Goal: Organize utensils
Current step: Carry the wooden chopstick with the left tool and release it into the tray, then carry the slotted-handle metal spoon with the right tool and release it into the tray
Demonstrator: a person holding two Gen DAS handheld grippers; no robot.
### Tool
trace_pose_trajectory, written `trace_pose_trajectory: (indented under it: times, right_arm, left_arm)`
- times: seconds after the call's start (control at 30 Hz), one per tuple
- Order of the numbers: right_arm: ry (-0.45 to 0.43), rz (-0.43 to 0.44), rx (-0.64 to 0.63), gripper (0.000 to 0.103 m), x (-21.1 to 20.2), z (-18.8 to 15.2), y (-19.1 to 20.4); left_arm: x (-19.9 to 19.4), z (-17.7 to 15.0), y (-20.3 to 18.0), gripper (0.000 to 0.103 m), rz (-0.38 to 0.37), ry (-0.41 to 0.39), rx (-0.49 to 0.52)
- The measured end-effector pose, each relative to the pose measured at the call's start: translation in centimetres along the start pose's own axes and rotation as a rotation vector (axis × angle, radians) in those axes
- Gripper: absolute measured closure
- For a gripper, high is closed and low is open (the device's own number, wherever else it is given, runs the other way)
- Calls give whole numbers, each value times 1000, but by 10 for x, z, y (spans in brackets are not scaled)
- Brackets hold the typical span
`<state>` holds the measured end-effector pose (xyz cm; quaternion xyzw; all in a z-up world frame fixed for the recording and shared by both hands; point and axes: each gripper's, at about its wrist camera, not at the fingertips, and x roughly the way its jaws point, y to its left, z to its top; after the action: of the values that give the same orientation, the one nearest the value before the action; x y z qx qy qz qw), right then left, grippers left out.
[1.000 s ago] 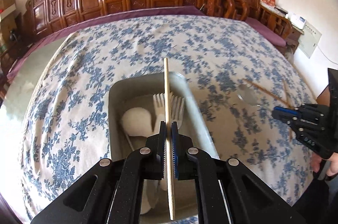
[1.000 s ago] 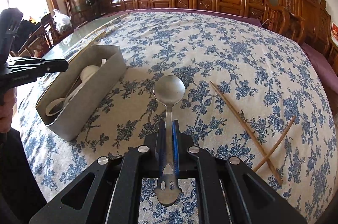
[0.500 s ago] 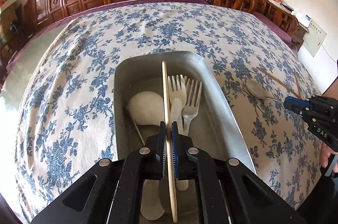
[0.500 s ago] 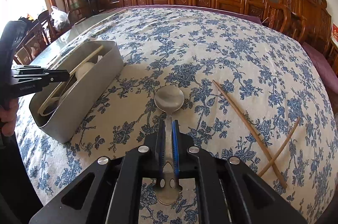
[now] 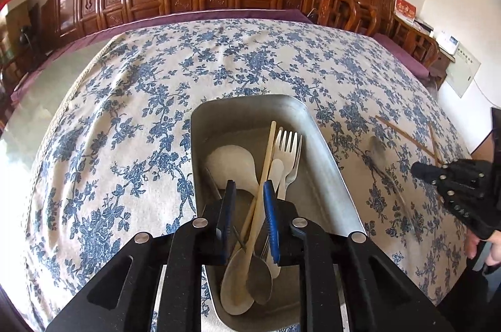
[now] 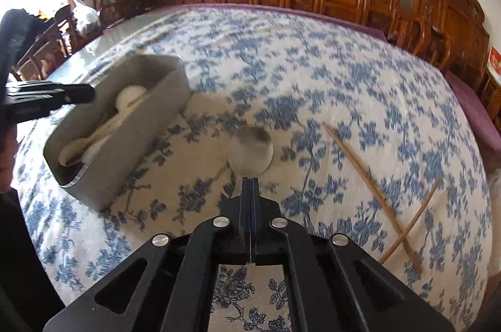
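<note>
Filling slowly, the grey tray (image 5: 328,163) at the lower centre of the left view already keeps forks (image 5: 289,150), spoons and one pale chopstick (image 5: 266,172), which lies free between the just-opened jaws of the left gripper (image 5: 249,219). Two chopsticks (image 6: 369,185) wait on the cloth at right. The right gripper (image 6: 250,185) is clenched, its jaws having just closed; the metal spoon (image 6: 250,153) shows ahead.

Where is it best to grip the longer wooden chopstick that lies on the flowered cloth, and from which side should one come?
Take the longer wooden chopstick on its far half, well clear of where the shorter wooden chopstick crosses it near its near end. Come from above, with the fingers across its thin shaft. It lies flat on the blue flowered tablecloth, so probably only a pinch from both long sides can lift it.
</note>
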<state>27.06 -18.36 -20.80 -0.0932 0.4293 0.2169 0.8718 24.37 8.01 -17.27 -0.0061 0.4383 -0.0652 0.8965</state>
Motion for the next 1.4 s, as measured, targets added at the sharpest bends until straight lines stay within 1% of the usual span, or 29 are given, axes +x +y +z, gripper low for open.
trace_pose_trajectory:
  times: [0.13,0.2,0.27,0.33,0.4,0.47,0.53,0.63,0.7,0.77,0.87,1.0,1.13,1.27,1.4]
  right_arm:
    - [12,9,39,101,6,2,2]
    - [16,3,34,86,10,3,7]
    - [47,2,31,82,19,2,11]
    - [90,-5,29,82,29,-1,15]
    - [96,-31,-2,83,32,-2,20]
    - [107,-42,-2,93,32,-2,22]
    - [115,-48,-1,96,32,-1,23]
    - [98,-43,-6,96,25,4,29]
    - [68,-31,-12,96,14,14,36]
    - [41,-14,-17,96,4,26,43]
    - [-2,32,-15,96,-10,47,58]
    - [-31,100,-2,96,-14,72,82]
    - [-17,164,35,96,1,88,105]
    - [16,223,77,96,23,93,126]
    - [52,226,91,95,44,93,139]
  left_arm:
    - [-5,0,2,86,-10,-9,-7]
    - [-7,0,2,86,-16,-14,-9]
    - [-9,1,2,86,-23,-20,-10]
    - [-12,1,0,86,-29,-30,-3]
    - [-15,2,0,86,-33,-36,1]
    - [-18,2,1,86,-37,-44,0]
    - [-22,3,3,86,-40,-54,-4]
    - [-28,3,8,86,-38,-68,-10]
    - [-31,4,12,86,-35,-78,-14]
    - [-34,4,15,86,-26,-82,-15]
    - [-36,5,21,86,-7,-90,-18]
    - [-39,6,30,86,16,-98,-27]
    - [-42,6,39,86,29,-104,-40]
    - [-43,5,47,86,42,-107,-56]
    - [-44,5,50,86,47,-111,-59]
